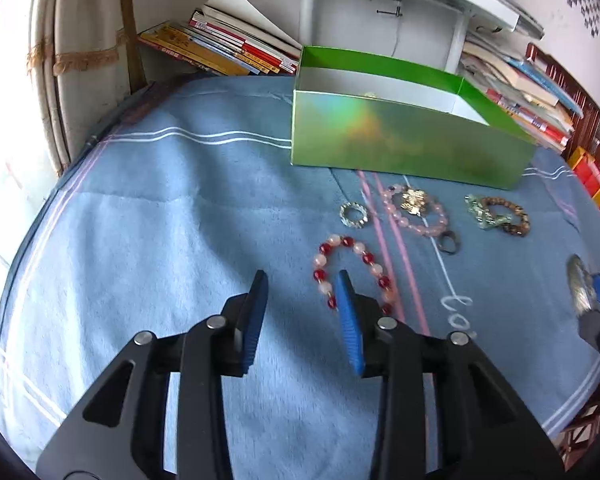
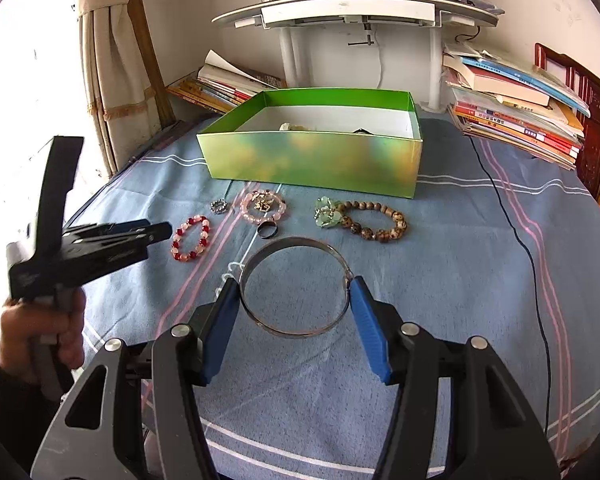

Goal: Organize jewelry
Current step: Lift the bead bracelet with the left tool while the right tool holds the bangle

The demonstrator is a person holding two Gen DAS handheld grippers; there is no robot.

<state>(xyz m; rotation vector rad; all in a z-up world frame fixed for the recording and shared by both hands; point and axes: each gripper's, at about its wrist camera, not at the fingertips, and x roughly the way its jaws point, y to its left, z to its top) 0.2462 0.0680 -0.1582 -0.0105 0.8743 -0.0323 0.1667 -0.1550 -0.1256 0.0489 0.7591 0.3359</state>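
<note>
My right gripper (image 2: 295, 282) is shut on a thin silver bangle (image 2: 296, 242), pads pressing its two sides, held above the blue cloth. My left gripper (image 1: 301, 280) stands open with nothing gripped; its tips hover at the left side of a red-and-pink bead bracelet (image 1: 367, 258) lying on the cloth. In the right wrist view the left gripper (image 2: 156, 234) sits just left of that bracelet (image 2: 192, 240). Further back lie a sparkly ring (image 1: 354, 214), a pink bracelet with a gold charm (image 1: 416, 210), a dark ring (image 1: 449, 241) and a brown bead bracelet (image 1: 504, 216). The open green box (image 2: 312, 156) behind them holds a few pieces.
Stacks of books (image 2: 516, 112) stand right of the box and more books (image 2: 220, 88) behind it on the left. A black cable (image 2: 512, 216) runs over the cloth on the right. A white shelf stand (image 2: 360, 16) rises at the back; a curtain (image 2: 108, 60) hangs left.
</note>
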